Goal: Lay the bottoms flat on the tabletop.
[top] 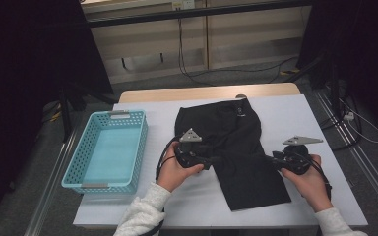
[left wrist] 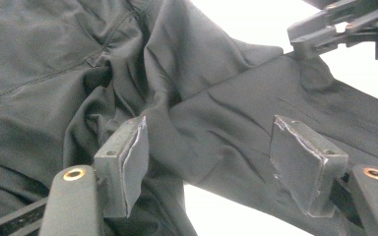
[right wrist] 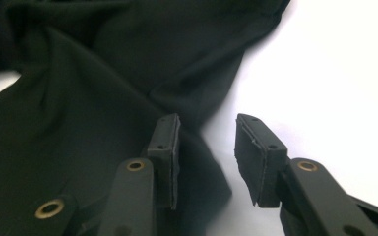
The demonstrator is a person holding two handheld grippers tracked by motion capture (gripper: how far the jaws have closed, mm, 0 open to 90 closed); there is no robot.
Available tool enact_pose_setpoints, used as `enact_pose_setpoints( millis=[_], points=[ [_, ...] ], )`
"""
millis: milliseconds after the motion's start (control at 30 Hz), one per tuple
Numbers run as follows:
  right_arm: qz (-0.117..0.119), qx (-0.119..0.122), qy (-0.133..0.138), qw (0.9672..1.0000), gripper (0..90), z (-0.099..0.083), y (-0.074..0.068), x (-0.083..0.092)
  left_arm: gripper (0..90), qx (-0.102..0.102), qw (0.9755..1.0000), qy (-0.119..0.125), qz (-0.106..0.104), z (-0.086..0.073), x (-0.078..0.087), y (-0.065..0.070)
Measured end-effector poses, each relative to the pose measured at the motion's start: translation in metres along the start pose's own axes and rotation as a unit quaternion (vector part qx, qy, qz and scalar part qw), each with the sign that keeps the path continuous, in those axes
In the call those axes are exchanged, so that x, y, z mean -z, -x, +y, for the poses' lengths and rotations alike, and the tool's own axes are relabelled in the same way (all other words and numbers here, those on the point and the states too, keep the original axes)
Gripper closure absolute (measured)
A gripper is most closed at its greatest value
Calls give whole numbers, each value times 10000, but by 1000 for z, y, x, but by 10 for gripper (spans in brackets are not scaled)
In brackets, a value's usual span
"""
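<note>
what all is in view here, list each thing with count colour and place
garment: one, black, spread on the middle of the table
basket: one, light blue, left part of the table
table cover: one, white, under garment and basket
table: one, pale wood, far edge showing
cables: a few, dark, floor behind the table
left gripper: one, black, open over the garment's left edge
right gripper: one, black, open at the garment's right edge
hands: two, pale sleeves, near edge
</note>
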State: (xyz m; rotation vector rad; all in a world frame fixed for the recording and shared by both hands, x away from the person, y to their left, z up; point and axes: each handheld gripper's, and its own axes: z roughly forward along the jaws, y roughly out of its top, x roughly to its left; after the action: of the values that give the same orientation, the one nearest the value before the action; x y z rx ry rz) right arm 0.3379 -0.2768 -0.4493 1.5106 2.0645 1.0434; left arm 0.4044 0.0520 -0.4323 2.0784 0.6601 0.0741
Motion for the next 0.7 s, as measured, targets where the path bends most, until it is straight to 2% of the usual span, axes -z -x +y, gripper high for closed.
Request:
enact_pose_setpoints(
  millis=[133,167,200,233,267,300,333,367,433,600,700],
  points=[
    [-93,-168,-59,9998,630,9,3,-17,310,-8,10000,-40,36,-1,0,-2],
    [-27,-236,-49,9997,646,9,3,-22,309,1,10000,-25,53,-1,0,-2],
    [69,-219,-71,9997,685,10,3,-25,308,11,10000,-21,51,-1,0,-3],
    [66,-133,-161,9998,679,10,1,-29,307,8,10000,-36,45,-1,0,-4],
    [-11,-59,-254,9997,708,10,0,-32,307,10,10000,-29,50,-1,1,-4],
    [-51,15,-230,9997,817,9,-1,-33,307,21,10000,-28,49,-1,1,-5],
    [10,44,-254,9997,880,10,-1,-33,307,35,10000,-34,52,-1,1,-5],
    [10,70,-264,9996,892,11,0,-34,307,35,10000,-29,64,-1,2,-5],
    [-158,163,-264,9994,897,14,3,-34,307,24,10000,-11,68,-1,1,-5],
    [-613,58,38,9981,895,17,21,-35,312,8,10000,-50,45,-1,1,-5],
    [-626,45,-38,9980,893,12,26,-35,309,4,10000,-21,62,-2,2,-7]
  ],
)
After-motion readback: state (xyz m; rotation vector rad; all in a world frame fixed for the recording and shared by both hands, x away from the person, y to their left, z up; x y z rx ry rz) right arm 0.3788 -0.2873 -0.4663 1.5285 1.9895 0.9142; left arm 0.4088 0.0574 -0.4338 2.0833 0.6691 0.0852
